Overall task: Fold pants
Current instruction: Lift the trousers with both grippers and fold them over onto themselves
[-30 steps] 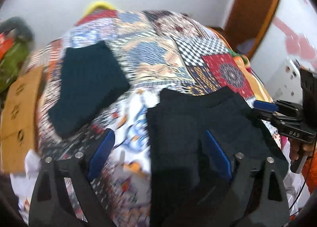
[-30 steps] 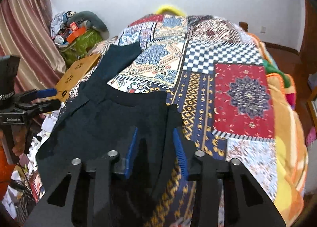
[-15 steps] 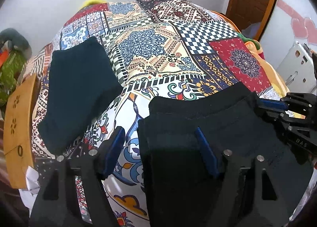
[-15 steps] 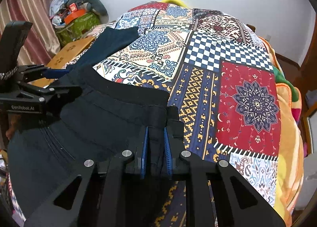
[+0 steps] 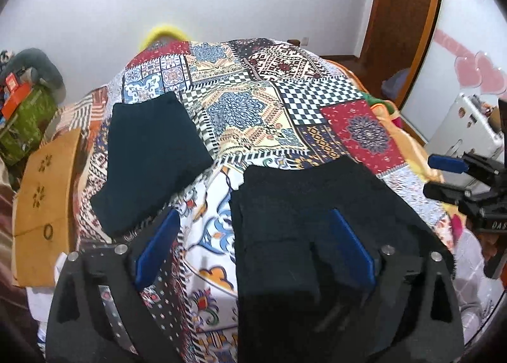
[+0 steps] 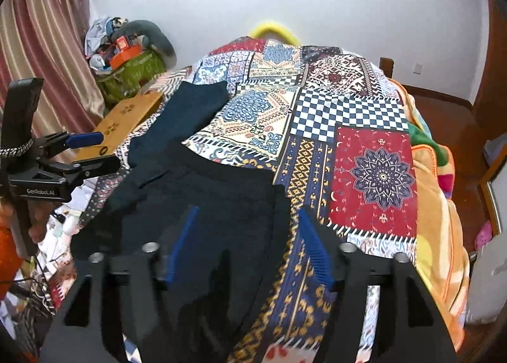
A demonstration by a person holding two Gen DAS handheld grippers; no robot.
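Note:
Black pants (image 5: 317,210) lie on the patchwork bedspread (image 5: 253,109) at the near edge, waistband away from me; they also show in the right wrist view (image 6: 202,201). My left gripper (image 5: 253,249) is open and empty, above the pants' left edge. My right gripper (image 6: 247,242) is open and empty, above the pants' right edge. Each gripper shows in the other's view: the right gripper (image 5: 443,176) at the far right, the left gripper (image 6: 92,153) at the far left.
A folded dark teal garment (image 5: 149,157) lies on the bed to the left of the pants. A cardboard box (image 5: 44,204) stands by the bed's left side, with a green bag (image 6: 133,74) behind it. A wooden door (image 5: 402,14) is at the right.
My right gripper was shut on the pants' right edge and has opened, letting go. Both grippers have pulled back and risen. The pants now lie flat.

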